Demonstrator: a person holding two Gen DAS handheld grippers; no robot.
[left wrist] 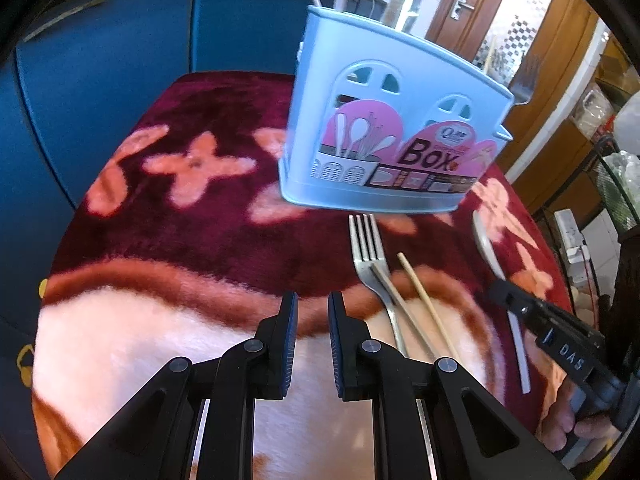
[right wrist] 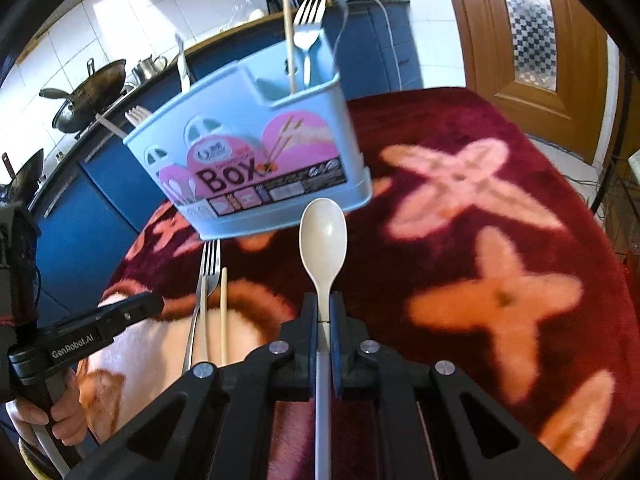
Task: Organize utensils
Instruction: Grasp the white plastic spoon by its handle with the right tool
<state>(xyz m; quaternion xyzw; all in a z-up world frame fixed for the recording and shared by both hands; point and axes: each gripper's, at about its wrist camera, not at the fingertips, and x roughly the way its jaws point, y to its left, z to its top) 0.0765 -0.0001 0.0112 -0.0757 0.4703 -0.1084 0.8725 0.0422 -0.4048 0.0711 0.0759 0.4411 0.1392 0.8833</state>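
A light blue utensil box [left wrist: 392, 120] [right wrist: 256, 148] stands on the red flowered cloth. It holds a fork [right wrist: 310, 28], a chopstick [right wrist: 289, 40] and other utensils. A metal fork [left wrist: 370, 264] [right wrist: 204, 292] and two chopsticks [left wrist: 424, 300] [right wrist: 223, 312] lie on the cloth in front of the box. My right gripper [right wrist: 324, 312] is shut on the handle of a white spoon [right wrist: 323, 236], bowl pointing at the box; it also shows in the left wrist view [left wrist: 490, 248]. My left gripper [left wrist: 312, 312] is open and empty, left of the fork.
Blue cabinets [left wrist: 100, 72] stand behind the table. A counter with woks [right wrist: 88, 96] and a kettle is at the back left. A wooden door [right wrist: 532, 32] is at the right. The cloth [right wrist: 480, 208] drops off at the table's right edge.
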